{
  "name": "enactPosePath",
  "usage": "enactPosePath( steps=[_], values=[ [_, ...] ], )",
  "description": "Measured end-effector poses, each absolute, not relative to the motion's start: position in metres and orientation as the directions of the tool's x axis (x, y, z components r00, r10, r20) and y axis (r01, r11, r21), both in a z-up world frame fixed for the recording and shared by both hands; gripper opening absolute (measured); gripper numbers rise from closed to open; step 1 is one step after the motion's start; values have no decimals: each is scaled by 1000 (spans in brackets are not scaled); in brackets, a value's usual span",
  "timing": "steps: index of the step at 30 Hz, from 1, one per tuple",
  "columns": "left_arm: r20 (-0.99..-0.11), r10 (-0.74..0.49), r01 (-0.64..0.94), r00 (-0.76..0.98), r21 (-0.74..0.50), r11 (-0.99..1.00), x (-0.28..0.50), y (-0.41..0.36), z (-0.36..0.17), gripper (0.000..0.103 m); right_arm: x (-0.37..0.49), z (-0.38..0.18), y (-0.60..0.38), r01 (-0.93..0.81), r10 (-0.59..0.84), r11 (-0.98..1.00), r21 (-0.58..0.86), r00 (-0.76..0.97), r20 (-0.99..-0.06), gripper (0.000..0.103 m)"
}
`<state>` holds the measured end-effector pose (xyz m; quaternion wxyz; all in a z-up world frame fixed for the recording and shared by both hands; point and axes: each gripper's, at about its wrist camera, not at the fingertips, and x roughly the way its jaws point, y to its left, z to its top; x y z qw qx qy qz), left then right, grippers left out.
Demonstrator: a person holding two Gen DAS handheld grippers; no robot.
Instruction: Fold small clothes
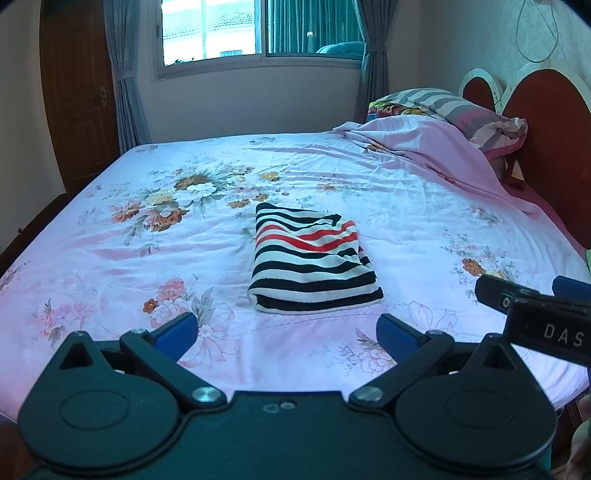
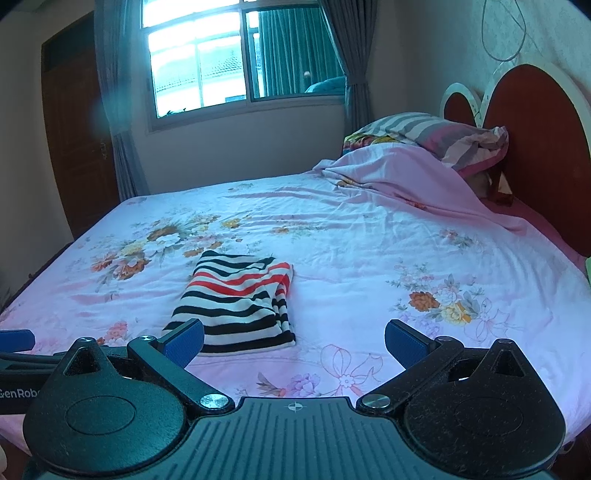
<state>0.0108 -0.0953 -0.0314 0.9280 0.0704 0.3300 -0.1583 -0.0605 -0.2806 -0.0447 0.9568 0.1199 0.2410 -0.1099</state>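
Your striped garment [image 1: 314, 258] lies folded into a compact rectangle near the middle of the bed [image 1: 110, 258], flat on the pink floral sheet. Black and white bands, a few red ones toward the far end; the fold's rounded edge faces you.

Left gripper [image 1: 288, 330]: jaws spread wide, nothing between them. It hangs just short of the garment's near edge, not touching it. Blue pads show on both fingers [image 1: 177, 328].

Right gripper [image 2: 294, 339]: jaws also released and wide, empty. From the right wrist view the garment [image 2: 236, 295] sits ahead and to the left, its near corner just behind the left-hand pad; contact there cannot be told.

The two grippers ride side by side; part of your right one shows at the edge of the left wrist view.

Beyond: rumpled pink bedding [image 1: 424, 147] and a striped pillow [image 1: 461, 107] against the red headboard [image 1: 554, 129]; window [image 1: 258, 29] with curtains on the far wall.
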Motion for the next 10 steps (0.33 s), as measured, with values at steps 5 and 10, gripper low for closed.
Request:
enactPosePath(
  steps=[5, 10],
  values=[
    [-644, -259, 352, 720, 17, 936, 20, -99, -36, 101, -55, -48, -284, 273, -154, 944, 182, 858, -490, 103],
    [-639, -306, 387, 706, -13, 922, 33, -105, -41, 100, -48, -51, -292, 282, -161, 941, 188, 860, -485, 103]
  ],
)
